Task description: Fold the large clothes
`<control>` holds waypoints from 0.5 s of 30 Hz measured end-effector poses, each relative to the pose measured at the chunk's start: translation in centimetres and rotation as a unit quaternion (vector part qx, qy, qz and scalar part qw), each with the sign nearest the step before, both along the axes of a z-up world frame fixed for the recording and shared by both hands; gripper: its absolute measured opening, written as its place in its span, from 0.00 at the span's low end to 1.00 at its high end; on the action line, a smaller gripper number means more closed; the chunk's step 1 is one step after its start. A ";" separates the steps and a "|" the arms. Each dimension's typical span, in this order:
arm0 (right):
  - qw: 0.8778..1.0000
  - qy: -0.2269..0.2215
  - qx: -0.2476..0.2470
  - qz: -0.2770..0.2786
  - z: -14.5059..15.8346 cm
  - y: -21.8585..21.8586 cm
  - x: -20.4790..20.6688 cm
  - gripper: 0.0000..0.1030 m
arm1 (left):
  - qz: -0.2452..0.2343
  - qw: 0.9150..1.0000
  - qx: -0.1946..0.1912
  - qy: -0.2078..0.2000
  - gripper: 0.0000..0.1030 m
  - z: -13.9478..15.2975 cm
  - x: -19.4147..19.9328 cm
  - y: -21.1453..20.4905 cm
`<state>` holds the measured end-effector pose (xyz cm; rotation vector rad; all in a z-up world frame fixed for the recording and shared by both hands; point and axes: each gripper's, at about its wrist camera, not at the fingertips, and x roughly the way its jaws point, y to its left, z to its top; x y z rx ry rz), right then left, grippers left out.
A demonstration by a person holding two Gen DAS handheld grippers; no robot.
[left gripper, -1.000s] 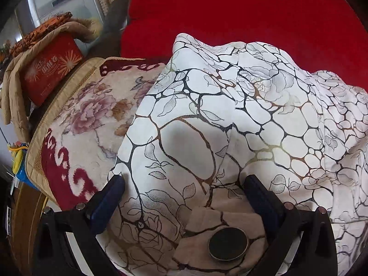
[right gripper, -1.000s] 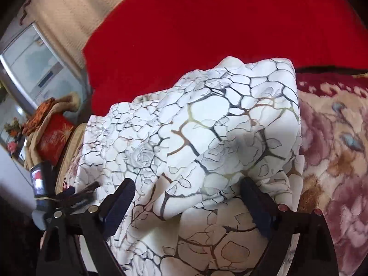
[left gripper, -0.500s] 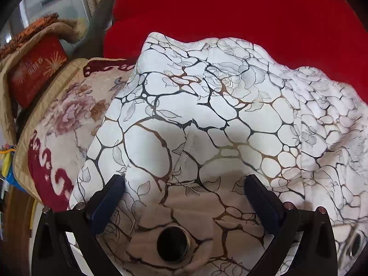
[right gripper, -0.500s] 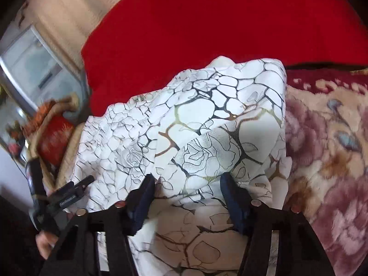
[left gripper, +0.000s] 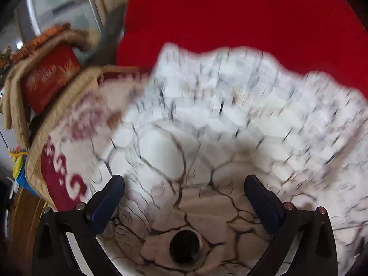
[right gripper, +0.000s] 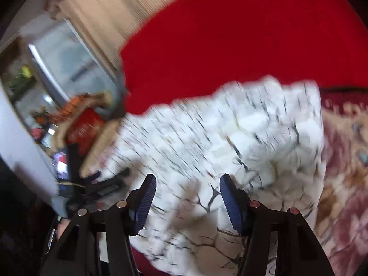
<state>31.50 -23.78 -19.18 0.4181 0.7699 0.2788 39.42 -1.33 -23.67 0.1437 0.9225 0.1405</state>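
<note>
A large white cloth with a dark cracked-line and rose print [left gripper: 230,119] lies heaped on a floral blanket, blurred by motion; it also shows in the right wrist view [right gripper: 230,138]. A metal eyelet ring [left gripper: 186,246] in its hem sits low between my left fingers. My left gripper [left gripper: 184,191] is wide open with the cloth's hem lying between its blue pads, not clamped. My right gripper [right gripper: 187,188] is partly closed around a fold of the cloth, with a gap left between its pads.
A floral cream-and-maroon blanket [left gripper: 76,138] covers the surface, also at the right in the right wrist view [right gripper: 345,172]. A red backrest [left gripper: 230,23] rises behind. A red box under tan fabric [left gripper: 48,78] stands at left. The left gripper shows in the right wrist view [right gripper: 103,184].
Both views have gone blurry with fast motion. The right gripper narrowed from wide open to partly closed on the cloth. The left gripper stayed wide open while the eyelet hem shifted between its fingers.
</note>
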 end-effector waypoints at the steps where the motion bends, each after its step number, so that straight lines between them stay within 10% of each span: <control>1: 1.000 0.027 -0.015 -0.006 -1.1 0.1 0.6 0.54 | 0.001 1.000 -0.008 0.001 1.00 -0.1 0.1 0.2; 15: 0.996 -0.081 0.003 -0.030 2.5 -0.6 -1.8 0.52 | -0.007 0.995 -0.029 -0.093 1.00 3.9 -2.3 0.4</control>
